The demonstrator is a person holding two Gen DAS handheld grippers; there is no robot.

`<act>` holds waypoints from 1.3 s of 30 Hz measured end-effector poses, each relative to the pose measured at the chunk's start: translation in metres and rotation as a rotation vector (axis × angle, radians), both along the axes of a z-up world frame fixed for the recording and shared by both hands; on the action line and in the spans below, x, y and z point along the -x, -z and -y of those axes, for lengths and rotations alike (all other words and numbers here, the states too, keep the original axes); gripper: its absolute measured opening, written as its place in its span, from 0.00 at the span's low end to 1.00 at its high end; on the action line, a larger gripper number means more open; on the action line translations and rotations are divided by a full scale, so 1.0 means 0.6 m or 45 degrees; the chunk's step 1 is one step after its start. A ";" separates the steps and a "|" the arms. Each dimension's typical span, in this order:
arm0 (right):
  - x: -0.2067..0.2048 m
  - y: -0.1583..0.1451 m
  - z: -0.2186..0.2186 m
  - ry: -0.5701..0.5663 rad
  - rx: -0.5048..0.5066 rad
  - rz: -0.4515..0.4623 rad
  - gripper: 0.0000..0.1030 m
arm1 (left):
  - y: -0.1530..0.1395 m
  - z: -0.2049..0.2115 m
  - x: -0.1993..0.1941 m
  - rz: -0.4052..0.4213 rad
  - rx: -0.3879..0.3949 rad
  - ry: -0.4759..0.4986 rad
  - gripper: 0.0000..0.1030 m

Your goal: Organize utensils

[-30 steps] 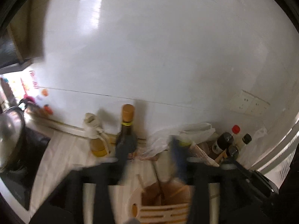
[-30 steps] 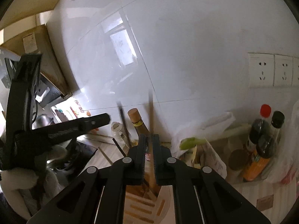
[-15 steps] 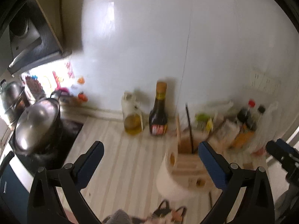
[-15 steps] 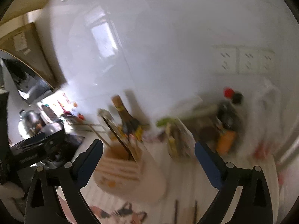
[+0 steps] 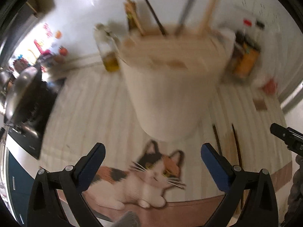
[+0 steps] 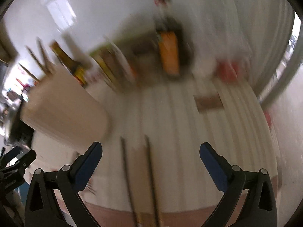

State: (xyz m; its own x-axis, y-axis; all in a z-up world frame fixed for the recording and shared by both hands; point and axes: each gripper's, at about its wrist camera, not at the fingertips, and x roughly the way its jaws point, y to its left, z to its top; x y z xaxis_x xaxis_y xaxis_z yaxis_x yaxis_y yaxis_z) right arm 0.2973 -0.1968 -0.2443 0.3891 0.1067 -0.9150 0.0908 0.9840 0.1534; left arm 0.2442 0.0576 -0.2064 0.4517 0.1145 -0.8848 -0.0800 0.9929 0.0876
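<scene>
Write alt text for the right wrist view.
Open right gripper hangs over dark chopsticks lying on a striped mat, jaws wide with nothing held. A white utensil holder with upright chopsticks stands left; blurred bottles line the wall behind.

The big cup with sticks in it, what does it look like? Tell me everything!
The utensil holder is a tall, round, cream-white tub with a wood-coloured top that has slots in it. It stands upright on the striped mat, just behind the printed cat picture. Several chopsticks, pale and dark, stick up out of its top, leaning outward. The picture is blurred, so finer details are lost. Neither gripper touches it.
</scene>
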 end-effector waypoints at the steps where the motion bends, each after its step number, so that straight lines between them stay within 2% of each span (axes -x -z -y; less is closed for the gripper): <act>1: 0.003 0.015 0.009 0.010 -0.009 -0.047 0.83 | 0.012 0.009 0.000 -0.025 0.001 0.004 1.00; 2: 0.006 0.037 0.018 0.010 -0.016 -0.110 0.74 | 0.023 0.018 0.000 -0.046 0.001 0.010 1.00; 3: 0.008 0.050 0.021 0.004 -0.017 -0.144 0.59 | 0.039 0.030 0.001 -0.072 -0.004 0.014 1.00; 5: 0.015 0.083 0.020 -0.043 -0.040 -0.216 0.52 | 0.061 0.042 0.002 -0.112 -0.023 0.021 1.00; 8: 0.024 0.121 0.000 -0.124 -0.038 -0.296 0.48 | 0.085 0.051 0.007 -0.146 -0.047 0.016 1.00; 11: 0.034 0.151 -0.016 -0.180 -0.028 -0.358 0.40 | 0.102 0.048 0.011 -0.187 -0.064 -0.008 1.00; 12: 0.038 0.159 -0.023 -0.202 -0.025 -0.374 0.37 | 0.107 0.047 0.015 -0.199 -0.070 -0.019 1.00; 13: 0.042 0.167 -0.028 -0.215 -0.016 -0.390 0.29 | 0.109 0.045 0.017 -0.205 -0.074 -0.027 1.00; 16: 0.055 0.170 -0.045 -0.257 0.053 -0.381 0.17 | 0.113 0.038 0.026 -0.212 -0.080 -0.054 1.00; 17: 0.057 0.172 -0.047 -0.259 0.033 -0.383 0.12 | 0.112 0.037 0.027 -0.212 -0.080 -0.063 1.00; 19: 0.062 0.172 -0.057 -0.272 0.067 -0.374 0.12 | 0.112 0.035 0.030 -0.211 -0.073 -0.074 1.00; 21: 0.066 0.169 -0.053 -0.243 0.027 -0.370 0.11 | 0.112 0.035 0.033 -0.213 -0.066 -0.075 0.99; 22: 0.069 0.163 -0.045 -0.221 0.011 -0.359 0.01 | 0.110 0.036 0.035 -0.206 -0.056 -0.068 0.99; 27: 0.081 0.142 0.010 -0.084 -0.050 -0.355 0.00 | 0.115 0.053 0.035 -0.205 -0.009 -0.012 0.99; 28: 0.086 0.140 0.020 -0.058 -0.106 -0.358 0.00 | 0.118 0.056 0.035 -0.207 0.011 0.003 0.98; 30: 0.091 0.138 0.025 -0.047 -0.151 -0.361 0.00 | 0.123 0.066 0.035 -0.214 0.054 0.024 0.91; 32: 0.098 0.136 0.032 -0.008 -0.155 -0.361 0.00 | 0.137 0.081 0.032 -0.263 0.136 0.052 0.77; 34: 0.103 0.127 0.045 0.061 -0.176 -0.346 0.00 | 0.149 0.104 0.031 -0.291 0.212 0.093 0.69; 36: 0.107 0.120 0.052 0.106 -0.175 -0.319 0.00 | 0.162 0.133 0.030 -0.304 0.233 0.140 0.65; 38: 0.115 0.117 0.067 0.142 -0.176 -0.318 0.00 | 0.172 0.155 0.029 -0.318 0.222 0.163 0.53; 39: 0.109 0.118 0.071 0.146 -0.175 -0.322 0.00 | 0.179 0.169 0.025 -0.328 0.222 0.170 0.50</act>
